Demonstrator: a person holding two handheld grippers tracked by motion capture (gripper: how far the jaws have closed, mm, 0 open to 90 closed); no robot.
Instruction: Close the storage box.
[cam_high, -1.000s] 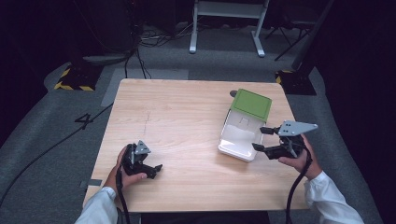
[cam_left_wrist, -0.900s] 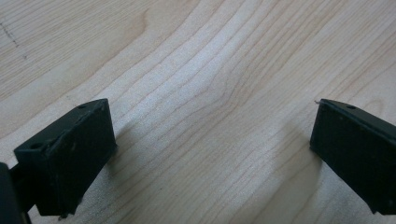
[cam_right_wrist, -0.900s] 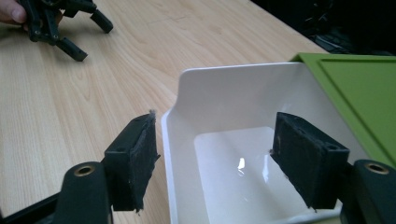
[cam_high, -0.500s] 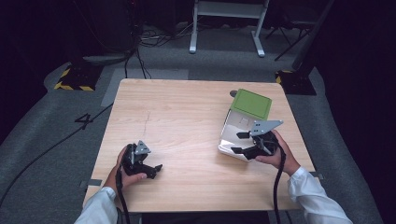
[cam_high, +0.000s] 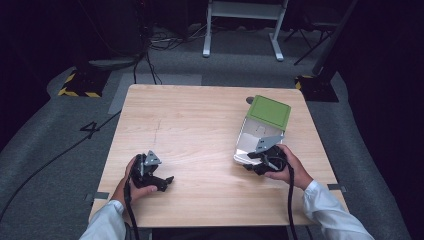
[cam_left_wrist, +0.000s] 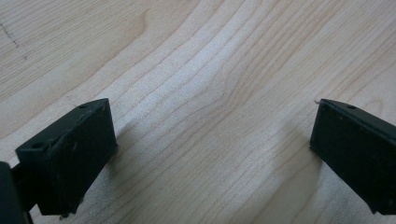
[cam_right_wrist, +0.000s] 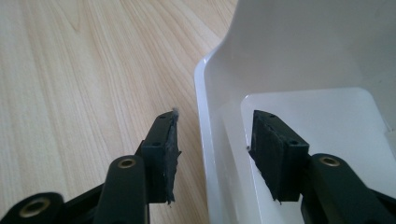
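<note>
Left to right. The left tool (cam_high: 161, 181) rests low over the bare table (cam_high: 200, 130) near its front edge, where it was a second ago, jaws spread wide with nothing between them. The right tool (cam_high: 256, 165) has moved inward from beside the white box (cam_high: 252, 135) to its near corner. Its jaws now straddle the box's side wall, one outside over the wood and one inside the tray; they are parted and not yet pressing the wall. The box lies at the table's right, its green lid (cam_high: 269, 111) hinged open behind. Judged from this, a grasp of the wall is about to begin.
</note>
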